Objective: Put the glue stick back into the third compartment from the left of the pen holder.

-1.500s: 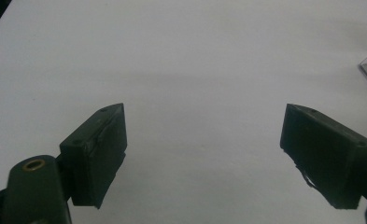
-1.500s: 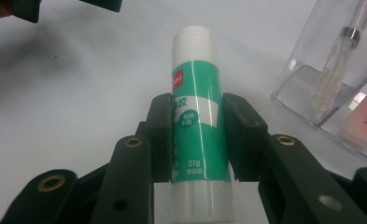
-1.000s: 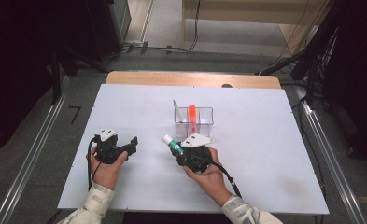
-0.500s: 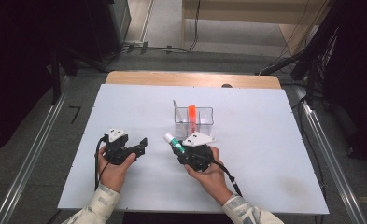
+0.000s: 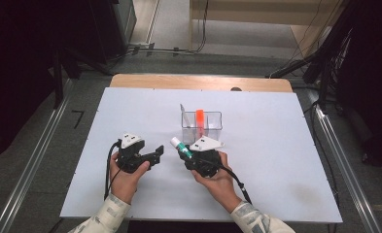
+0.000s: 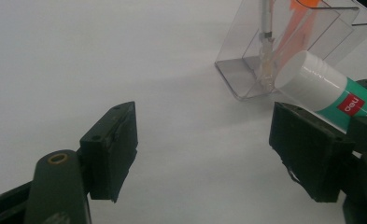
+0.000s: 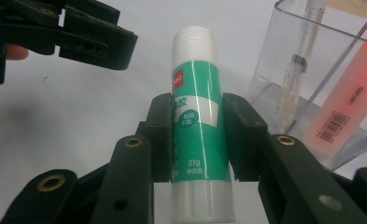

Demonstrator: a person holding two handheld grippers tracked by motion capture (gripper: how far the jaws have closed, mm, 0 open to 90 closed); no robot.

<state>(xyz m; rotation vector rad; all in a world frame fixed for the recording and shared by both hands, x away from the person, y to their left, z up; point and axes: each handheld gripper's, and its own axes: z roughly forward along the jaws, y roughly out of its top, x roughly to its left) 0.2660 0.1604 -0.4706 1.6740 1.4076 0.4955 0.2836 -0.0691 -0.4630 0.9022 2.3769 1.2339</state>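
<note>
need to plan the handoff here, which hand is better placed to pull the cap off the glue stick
Left. The right gripper is shut on the glue stick, white cap end pointing away. The left gripper is open with nothing between its jaws, beside that cap end, so it is likely best placed to grasp it.

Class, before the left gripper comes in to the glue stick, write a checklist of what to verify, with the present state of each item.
1. Right gripper shut on the glue stick: ok, both pads press its green label.
2. White cap end free to be gripped: ok, it sticks out beyond the jaws.
3. Left gripper open: ok, jaws apart with nothing between them.
4. Left gripper aimed at the cap: cannot tell; in the left gripper view the stick sits at the right jaw, off centre.
5. Clear holder out of the way: ok, it stands behind the stick, apart from it.
</note>
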